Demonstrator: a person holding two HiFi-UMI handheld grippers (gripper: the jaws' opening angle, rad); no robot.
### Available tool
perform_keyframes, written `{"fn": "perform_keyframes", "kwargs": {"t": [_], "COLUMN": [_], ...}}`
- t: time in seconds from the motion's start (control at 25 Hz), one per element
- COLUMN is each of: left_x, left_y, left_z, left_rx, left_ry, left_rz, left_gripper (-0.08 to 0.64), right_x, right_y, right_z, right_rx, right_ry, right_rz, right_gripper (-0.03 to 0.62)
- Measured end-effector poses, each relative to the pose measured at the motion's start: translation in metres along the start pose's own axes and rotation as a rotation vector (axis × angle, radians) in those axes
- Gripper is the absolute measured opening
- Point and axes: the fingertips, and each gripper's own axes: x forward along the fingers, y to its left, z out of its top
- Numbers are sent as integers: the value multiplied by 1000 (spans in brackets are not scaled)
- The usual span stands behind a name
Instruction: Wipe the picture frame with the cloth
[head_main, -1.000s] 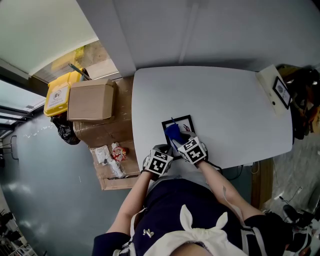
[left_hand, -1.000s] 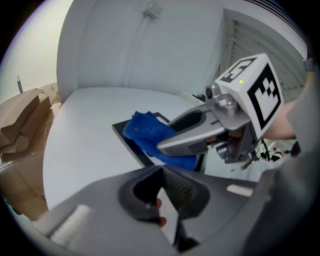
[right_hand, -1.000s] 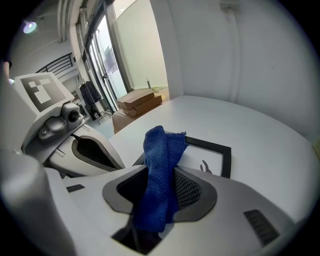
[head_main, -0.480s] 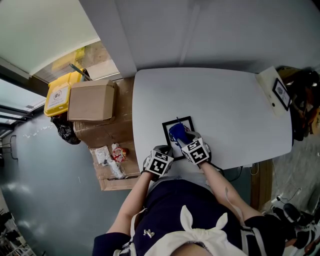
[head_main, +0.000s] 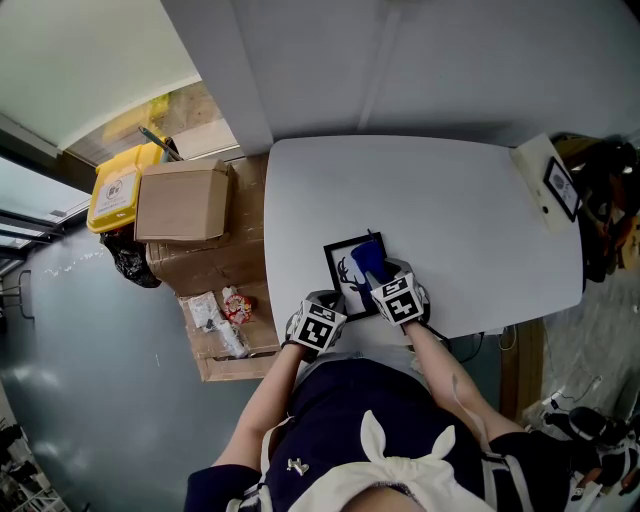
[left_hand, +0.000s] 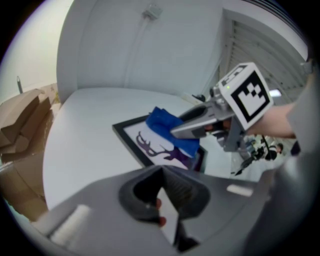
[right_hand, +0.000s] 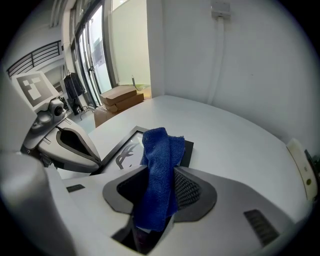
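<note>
A black picture frame (head_main: 343, 272) with a deer print lies flat near the front edge of the white table (head_main: 450, 210). My right gripper (head_main: 378, 272) is shut on a blue cloth (head_main: 367, 257), which rests on the frame's right part. In the right gripper view the cloth (right_hand: 159, 150) hangs out of the jaws over the frame (right_hand: 125, 146). My left gripper (head_main: 330, 310) sits at the frame's near edge with its jaws shut. I cannot tell whether they pinch the frame. The left gripper view shows the frame (left_hand: 142, 142), the cloth (left_hand: 167, 131) and the right gripper (left_hand: 176, 133).
Cardboard boxes (head_main: 182, 202) and a yellow bin (head_main: 116, 190) stand on the floor left of the table. A small white device (head_main: 551, 182) lies at the table's right end. A grey wall runs behind the table.
My right gripper has slid the cloth from the frame's middle toward its right side, uncovering the deer print. The left gripper has stayed put.
</note>
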Motion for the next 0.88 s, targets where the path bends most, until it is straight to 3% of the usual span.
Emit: {"fn": "perform_keyframes", "kwargs": {"t": [0.32,0.88], "left_x": [0,-1], "left_y": [1,2], "left_z": [-1,-1], "left_rx": [0,-26], "left_ry": [1,-5], "left_rz": [-3,-4], "left_gripper": [2,2], "right_x": [-3,-17], "right_y": [-12,-18], "right_z": [0,-19], "right_rx": [17,61], "right_ry": [-10,6], "right_rz": [-36,12], "right_gripper": [149,114]}}
